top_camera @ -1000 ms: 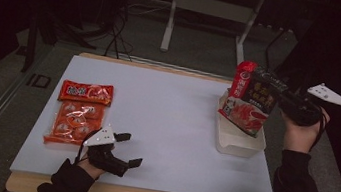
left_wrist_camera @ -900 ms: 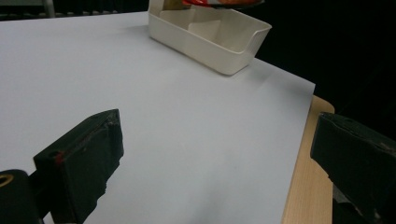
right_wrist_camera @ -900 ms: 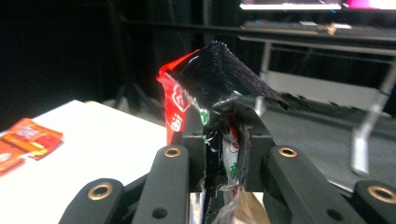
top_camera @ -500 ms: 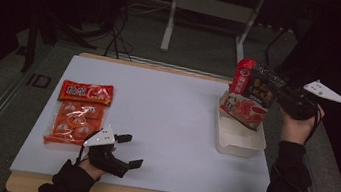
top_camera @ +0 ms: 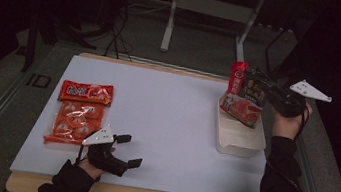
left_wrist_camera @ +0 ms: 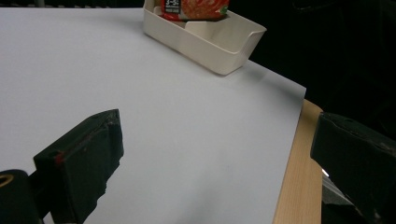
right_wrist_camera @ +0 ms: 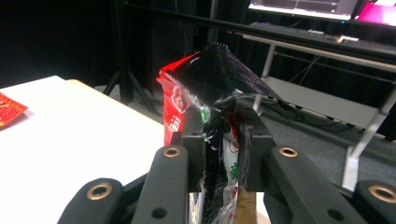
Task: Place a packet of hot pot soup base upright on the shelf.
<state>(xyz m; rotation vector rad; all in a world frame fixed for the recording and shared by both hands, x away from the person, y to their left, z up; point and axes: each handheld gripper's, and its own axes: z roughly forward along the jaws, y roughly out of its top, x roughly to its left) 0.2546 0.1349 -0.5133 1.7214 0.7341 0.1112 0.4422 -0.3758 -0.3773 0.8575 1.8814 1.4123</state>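
A red and black snack packet (top_camera: 245,96) hangs tilted over the far end of a cream bin (top_camera: 238,138), with my right gripper (top_camera: 266,92) shut on its upper part. In the right gripper view the pads pinch the crinkled packet (right_wrist_camera: 205,84) between the right gripper's (right_wrist_camera: 223,140) jaws. In the left gripper view the packet's (left_wrist_camera: 194,8) lower edge dips inside the bin (left_wrist_camera: 210,44); whether it touches the floor I cannot tell. My left gripper (top_camera: 126,150) rests near the table's front edge, open and empty, its jaws wide over the white mat (left_wrist_camera: 187,116).
Two orange-red snack packs lie at the mat's left, a small one (top_camera: 86,92) and a larger one (top_camera: 74,122) just left of my left hand. A wooden table edge (left_wrist_camera: 292,186) borders the mat. A metal stand (top_camera: 171,20) stands behind the table.
My right gripper has carried the packet a little to the left and lower, toward the bin. The left gripper has stayed where it was.
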